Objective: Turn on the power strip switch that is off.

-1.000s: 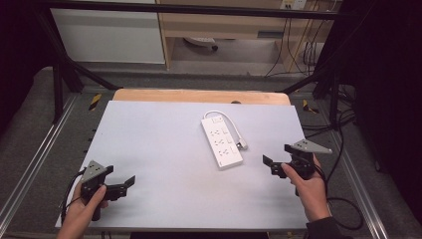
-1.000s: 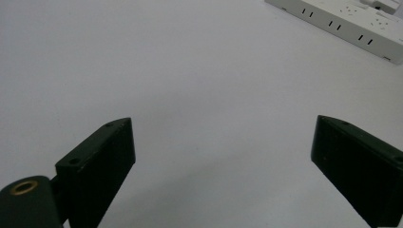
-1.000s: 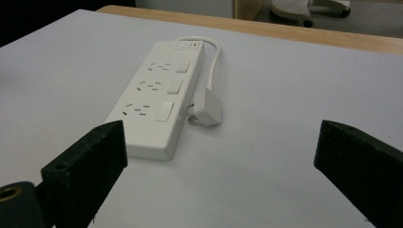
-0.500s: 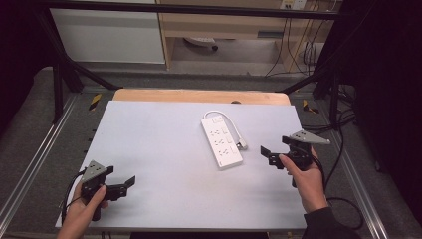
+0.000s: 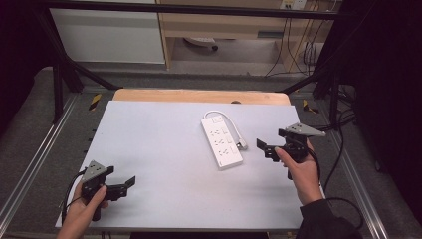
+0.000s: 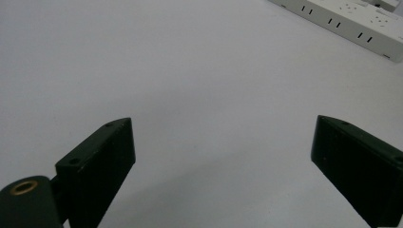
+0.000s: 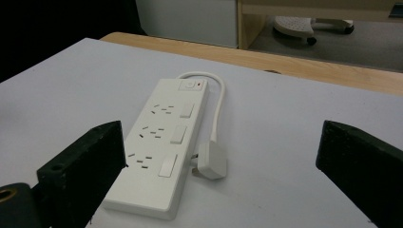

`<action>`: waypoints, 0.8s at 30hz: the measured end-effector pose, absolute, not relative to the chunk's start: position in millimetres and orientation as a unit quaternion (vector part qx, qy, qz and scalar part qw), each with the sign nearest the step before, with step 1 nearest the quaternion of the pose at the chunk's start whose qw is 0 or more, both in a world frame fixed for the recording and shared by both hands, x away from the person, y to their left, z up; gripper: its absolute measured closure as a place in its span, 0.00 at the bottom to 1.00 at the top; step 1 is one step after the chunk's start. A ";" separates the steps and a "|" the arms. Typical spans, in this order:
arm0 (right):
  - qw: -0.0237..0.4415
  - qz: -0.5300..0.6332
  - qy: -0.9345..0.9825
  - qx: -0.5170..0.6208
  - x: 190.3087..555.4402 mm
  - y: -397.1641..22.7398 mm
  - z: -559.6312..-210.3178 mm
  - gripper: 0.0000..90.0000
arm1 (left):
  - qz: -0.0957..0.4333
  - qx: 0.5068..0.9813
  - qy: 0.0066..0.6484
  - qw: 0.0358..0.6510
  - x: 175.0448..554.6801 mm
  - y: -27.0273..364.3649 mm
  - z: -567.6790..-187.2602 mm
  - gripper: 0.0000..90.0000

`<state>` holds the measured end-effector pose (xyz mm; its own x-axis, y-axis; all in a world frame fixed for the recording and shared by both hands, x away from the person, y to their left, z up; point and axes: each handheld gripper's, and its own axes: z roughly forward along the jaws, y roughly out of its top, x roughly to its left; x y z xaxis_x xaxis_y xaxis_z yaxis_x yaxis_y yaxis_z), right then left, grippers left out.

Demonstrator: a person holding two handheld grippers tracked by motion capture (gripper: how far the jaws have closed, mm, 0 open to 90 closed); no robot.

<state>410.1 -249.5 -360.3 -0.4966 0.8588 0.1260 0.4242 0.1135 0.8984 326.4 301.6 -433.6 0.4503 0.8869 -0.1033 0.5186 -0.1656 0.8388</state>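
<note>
Near us on the left, our left gripper (image 5: pixel 130 183) sits low over the flat pale grey table top (image 5: pixel 159 144), jaws wide open and holding nothing. On the right, our right gripper (image 5: pixel 262 149) is open and empty too. Just left of it, in the middle, lies the long white plastic power strip (image 5: pixel 222 143). Its white plug (image 7: pixel 212 159) rests beside it.

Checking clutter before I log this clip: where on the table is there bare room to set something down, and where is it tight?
Most of the white table is bare: the whole stretch from its left edge to the power strip, ahead of the left gripper, and the near edge between both hands. It is tight only between the strip's plug and the right gripper.
</note>
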 end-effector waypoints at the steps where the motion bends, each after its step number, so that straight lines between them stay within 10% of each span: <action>1: 0.220 0.491 0.713 0.451 411.0 -248.8 -359.8 0.03 | 0.213 0.733 0.479 0.433 326.4 301.6 -433.6 0.08; 24: 0.241 0.490 0.708 0.448 432.5 -231.6 -358.2 0.04 | 0.210 0.735 0.480 0.430 326.7 301.3 -434.3 0.08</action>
<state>432.5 -231.6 -358.2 -0.4827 0.8703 0.0982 0.3982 0.1182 0.9097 326.7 301.3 -434.3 0.4502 0.8868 -0.1041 0.5244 -0.1682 0.8347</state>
